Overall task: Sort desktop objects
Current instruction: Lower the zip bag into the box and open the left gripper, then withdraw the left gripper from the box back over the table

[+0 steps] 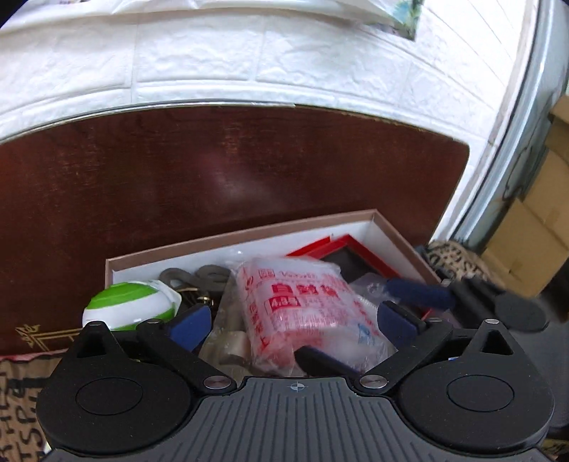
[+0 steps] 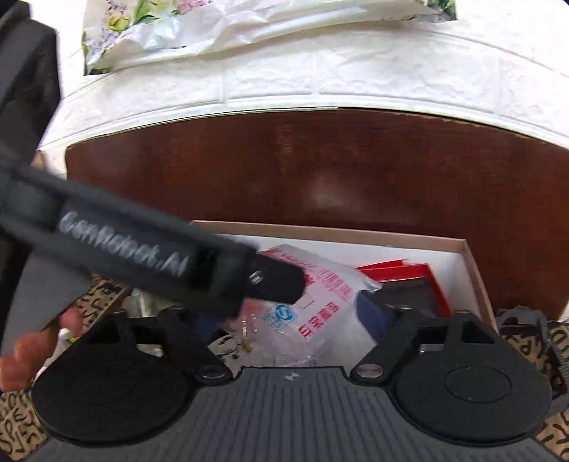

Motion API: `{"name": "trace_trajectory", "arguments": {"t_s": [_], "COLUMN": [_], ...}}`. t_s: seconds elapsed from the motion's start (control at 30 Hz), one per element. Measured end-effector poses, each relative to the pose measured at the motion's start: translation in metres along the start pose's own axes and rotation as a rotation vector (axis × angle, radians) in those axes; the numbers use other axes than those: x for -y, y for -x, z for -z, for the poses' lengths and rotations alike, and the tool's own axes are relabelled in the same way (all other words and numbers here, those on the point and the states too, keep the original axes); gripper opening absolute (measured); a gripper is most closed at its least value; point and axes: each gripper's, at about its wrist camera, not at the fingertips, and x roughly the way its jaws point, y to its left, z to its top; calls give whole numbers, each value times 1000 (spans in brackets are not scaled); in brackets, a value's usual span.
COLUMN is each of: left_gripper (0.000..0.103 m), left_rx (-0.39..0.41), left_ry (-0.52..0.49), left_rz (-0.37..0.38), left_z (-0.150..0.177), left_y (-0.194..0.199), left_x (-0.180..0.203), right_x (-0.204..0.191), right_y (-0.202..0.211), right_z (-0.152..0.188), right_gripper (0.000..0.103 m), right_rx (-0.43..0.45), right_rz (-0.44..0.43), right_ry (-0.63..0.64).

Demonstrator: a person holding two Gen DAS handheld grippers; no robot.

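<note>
An open cardboard box (image 1: 249, 234) with a white inside holds a clear plastic bag with red print (image 1: 302, 302), a green and white striped ball (image 1: 131, 307), a red framed case (image 1: 352, 256) and grey metal rings (image 1: 199, 277). My left gripper (image 1: 295, 320) is open right above the bag, one blue pad on each side of it. In the right wrist view the box (image 2: 473, 270), the bag (image 2: 320, 302) and the red case (image 2: 419, 273) show again. My right gripper (image 2: 291, 312) is open over the bag. The left gripper's body (image 2: 124, 245) crosses this view.
The box lies on a dark brown wooden tabletop (image 1: 231, 167) against a white brick-pattern wall (image 1: 249, 64). A leopard-print cloth (image 2: 533, 341) lies at the near edge. Cardboard boxes (image 1: 533, 227) stand at the far right. A flowered bag (image 2: 213, 25) hangs on the wall.
</note>
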Motion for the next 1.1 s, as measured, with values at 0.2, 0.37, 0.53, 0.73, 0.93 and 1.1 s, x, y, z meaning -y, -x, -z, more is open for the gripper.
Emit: {"name": "trace_trajectory", "arguments": {"t_s": [0.2, 0.37, 0.53, 0.73, 0.93, 1.1], "left_gripper": [103, 103, 103, 103, 103, 103], "left_rx": [12, 43, 97, 179, 241, 239], "left_ry": [-30, -33, -62, -102, -124, -77], "left_rz": [-22, -24, -64, -134, -198, -230], "left_z": [7, 13, 25, 48, 80, 117], "left_y": [11, 32, 60, 98, 138, 165], "left_x": [13, 20, 32, 49, 60, 58], "right_x": [-6, -10, -18, -34, -57, -77], "right_y": [12, 30, 56, 84, 109, 131], "right_z": [2, 2, 3, 11, 23, 44], "right_gripper": [101, 102, 103, 103, 103, 103], "right_rx": [-2, 15, 44, 67, 94, 114], "right_rz": [47, 74, 101, 108, 112, 88], "right_ry": [6, -14, -15, -15, -3, -31]}}
